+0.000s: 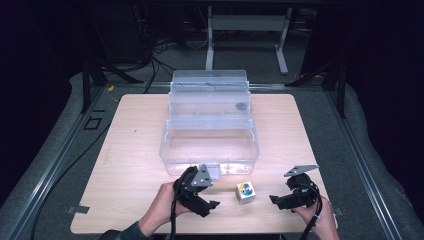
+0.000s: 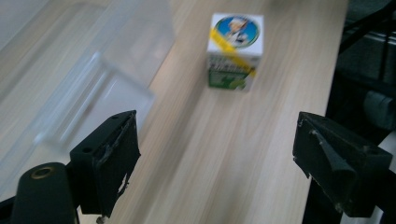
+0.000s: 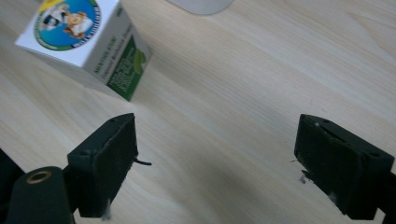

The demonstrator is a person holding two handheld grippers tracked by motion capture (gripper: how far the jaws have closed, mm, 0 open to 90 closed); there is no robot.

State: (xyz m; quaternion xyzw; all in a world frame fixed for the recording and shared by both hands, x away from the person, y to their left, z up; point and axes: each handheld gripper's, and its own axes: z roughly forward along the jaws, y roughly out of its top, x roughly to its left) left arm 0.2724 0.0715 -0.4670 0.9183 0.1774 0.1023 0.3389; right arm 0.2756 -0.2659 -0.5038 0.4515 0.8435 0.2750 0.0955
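A small white carton [image 1: 245,192] with a round cartoon label on top stands on the wooden table [image 1: 130,165] near its front edge. My left gripper [image 1: 212,205] lies just left of it, jaws open and empty. In the left gripper view the carton [image 2: 235,49] stands ahead of the gripper [image 2: 215,154], apart from both jaws. My right gripper [image 1: 274,200] sits to the carton's right, also open with nothing in it. From the right gripper view the carton [image 3: 86,44] is at the upper left, beyond the gripper [image 3: 215,158].
A clear plastic storage box [image 1: 210,135] with its lid raised behind it stands mid-table, just beyond the carton. Its front latch [image 2: 93,93] juts toward my left gripper. Dark floor, cables and a white frame [image 1: 247,30] lie past the table's far edge.
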